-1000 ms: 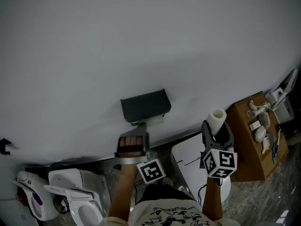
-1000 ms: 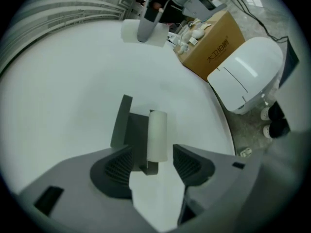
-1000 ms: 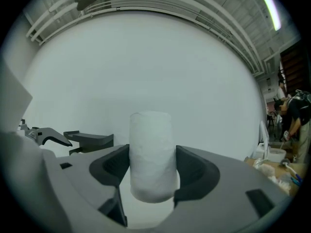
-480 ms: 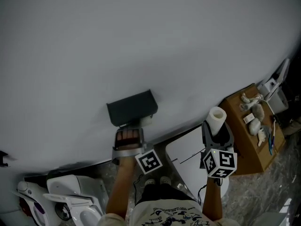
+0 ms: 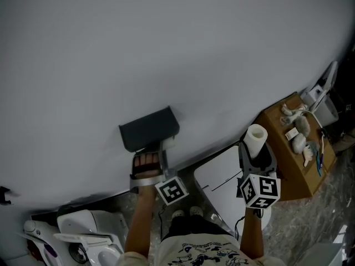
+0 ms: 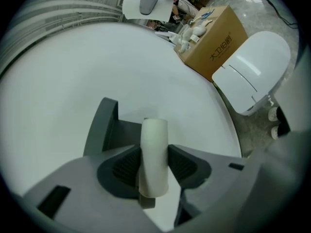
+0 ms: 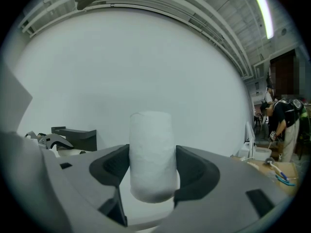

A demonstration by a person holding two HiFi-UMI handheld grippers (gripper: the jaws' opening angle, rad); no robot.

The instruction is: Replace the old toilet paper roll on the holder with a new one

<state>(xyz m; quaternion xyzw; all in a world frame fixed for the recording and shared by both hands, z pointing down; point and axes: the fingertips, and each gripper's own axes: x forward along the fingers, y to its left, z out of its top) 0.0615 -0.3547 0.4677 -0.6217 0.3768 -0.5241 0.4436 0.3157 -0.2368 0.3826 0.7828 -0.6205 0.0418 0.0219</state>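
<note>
Your left gripper (image 6: 154, 165) is at the dark holder (image 5: 148, 127) on the white wall (image 5: 166, 43). Its fingers (image 6: 125, 166) have just been closing on the old roll (image 6: 154, 152), which stands upright between them. Both pads touch its sides, so you are pinching it. The roll is thin and pale. I think it is almost only the core, but the wide lens does not let me be sure. It is still at the holder, just in front of the grey bracket, so it is not yet taken off.

Your right gripper (image 5: 256, 154) is to the right and well apart from the holder, and in the head view it is over the white toilet lid (image 5: 222, 182). Its fingers (image 7: 194, 171) are pressed on the new roll (image 7: 151, 144), a full white one, held upright. You hold it there, I judge, so that it is ready when the holder becomes free and does not block the left hand. The next move calls for drawing the old roll off without loosening the pinch.
</note>
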